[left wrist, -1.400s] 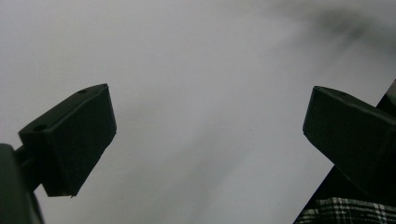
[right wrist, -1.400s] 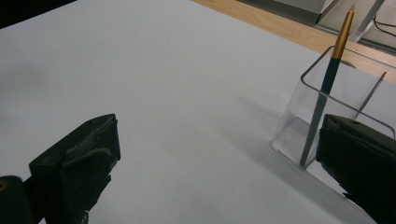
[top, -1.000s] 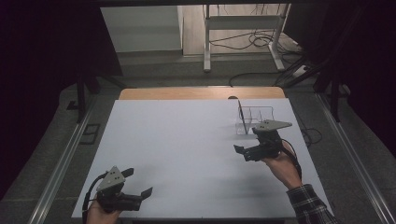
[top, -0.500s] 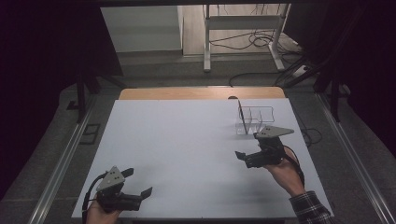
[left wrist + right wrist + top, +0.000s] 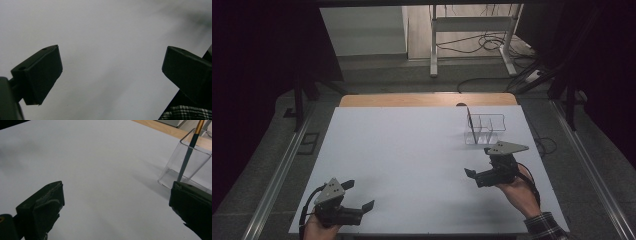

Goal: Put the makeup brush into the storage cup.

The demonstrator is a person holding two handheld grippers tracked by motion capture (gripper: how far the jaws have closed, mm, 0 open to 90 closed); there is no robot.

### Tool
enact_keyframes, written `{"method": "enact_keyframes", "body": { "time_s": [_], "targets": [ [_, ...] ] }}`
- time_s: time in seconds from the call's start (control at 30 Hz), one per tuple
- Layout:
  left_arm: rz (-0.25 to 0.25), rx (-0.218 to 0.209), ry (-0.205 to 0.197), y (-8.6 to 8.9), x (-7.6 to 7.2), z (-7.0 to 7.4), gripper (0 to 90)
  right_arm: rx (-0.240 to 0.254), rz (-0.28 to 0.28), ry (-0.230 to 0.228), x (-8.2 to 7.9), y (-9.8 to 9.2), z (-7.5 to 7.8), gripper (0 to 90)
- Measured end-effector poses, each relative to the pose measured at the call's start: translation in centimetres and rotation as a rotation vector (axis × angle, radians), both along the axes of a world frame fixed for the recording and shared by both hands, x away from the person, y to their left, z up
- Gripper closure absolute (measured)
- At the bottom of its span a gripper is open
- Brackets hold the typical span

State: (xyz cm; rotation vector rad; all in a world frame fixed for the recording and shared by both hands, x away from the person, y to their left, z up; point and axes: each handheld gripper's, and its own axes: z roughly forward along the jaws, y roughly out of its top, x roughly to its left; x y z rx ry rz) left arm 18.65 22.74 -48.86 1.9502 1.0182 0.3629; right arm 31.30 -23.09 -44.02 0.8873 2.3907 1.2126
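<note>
Both claws gape empty, so nothing seems begun; the right claw likely reaches next for the pen just ahead.

pen top: cut off | clear holder: right side cropped

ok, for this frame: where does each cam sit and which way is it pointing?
High view: fixed above the person's side, looking forward and down on the white table; forearms, hands, left tongs and right tongs enter at the bottom.
Left gripper view: rides the left tongs, facing bare table; jaws apart.
Right gripper view: rides the right tongs, facing the table and clear organizer holding a brush; jaws apart.
Shared: high and right gripper views both show the organizer.
</note>
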Motion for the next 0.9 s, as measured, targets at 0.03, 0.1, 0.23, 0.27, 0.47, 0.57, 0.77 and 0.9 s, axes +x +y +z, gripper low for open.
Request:
{"method": "enact_keyframes", "body": {
  "time_s": [0.03,0.1,0.23,0.27,0.47,0.57,0.77,0.9],
  "targets": [
    [0.000,-0.001,0.000,0.0,0.0,0.0,3.6,0.001,0.000,-0.002,-0.1,-0.1,0.0,0.0],
    [0.001,-0.001,0.000,0.0,0.0,0.0,3.6,0.005,-0.002,-0.001,-0.3,-0.2,0.1,0.0],
    [0.002,-0.001,0.001,0.1,0.0,0.0,3.6,0.013,-0.005,-0.001,-0.7,-0.5,0.1,0.0],
    [0.001,-0.002,0.001,0.1,0.0,0.0,3.6,0.013,-0.005,0.000,-0.8,-0.5,0.1,0.0],
    [0.002,-0.004,0.004,0.1,0.0,0.0,3.5,0.020,-0.007,0.002,-1.6,-0.9,0.0,0.0],
    [0.003,-0.005,0.005,0.1,0.1,0.0,3.5,0.021,-0.011,0.003,-1.9,-1.1,0.0,0.0],
    [0.002,-0.005,0.007,0.1,0.1,-0.1,3.5,0.012,-0.017,0.003,-2.5,-1.6,-0.2,0.0],
    [0.002,-0.006,0.008,0.1,0.1,-0.1,3.5,0.013,-0.021,0.007,-2.8,-1.9,-0.3,0.0]
  ]
}}
